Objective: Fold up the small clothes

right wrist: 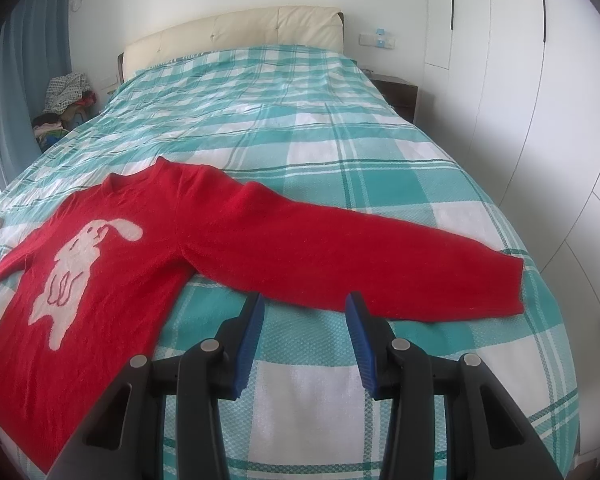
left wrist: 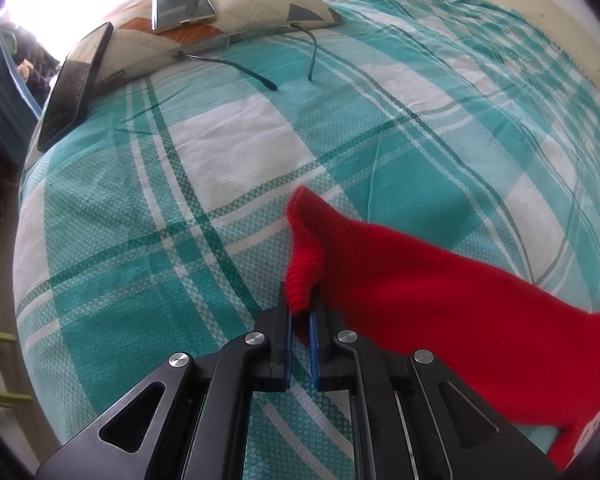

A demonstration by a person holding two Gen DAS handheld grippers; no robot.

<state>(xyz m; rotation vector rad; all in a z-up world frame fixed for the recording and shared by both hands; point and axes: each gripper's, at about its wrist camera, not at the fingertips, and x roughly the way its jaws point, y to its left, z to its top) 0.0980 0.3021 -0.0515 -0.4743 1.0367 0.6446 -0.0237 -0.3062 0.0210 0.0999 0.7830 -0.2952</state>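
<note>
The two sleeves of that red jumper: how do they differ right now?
The left sleeve has its ribbed cuff pinched in the left gripper; the right sleeve lies untouched, with the right gripper open just short of it. One cuff is crumpled, the other flat. Both rest on the checked bedspread.

Red knit sweater (right wrist: 228, 236) with a white rabbit motif (right wrist: 80, 256) outlined in red, just ahead and left of the right hand-held gripper (right wrist: 305, 308). Same red on the ribbed cuff (left wrist: 300, 276) between the blue-lined black fingers of the left hand-held gripper (left wrist: 301, 308). Teal and white plaid with thin dark green lines on the bedspread (right wrist: 340, 128) beneath both. Cream headboard (right wrist: 236, 32) far ahead of the right. Off-white pillow (left wrist: 236, 20) with rust-orange and grey patches, far ahead of the left. Black tablet (left wrist: 76, 84), grey phone (left wrist: 182, 8).
</note>
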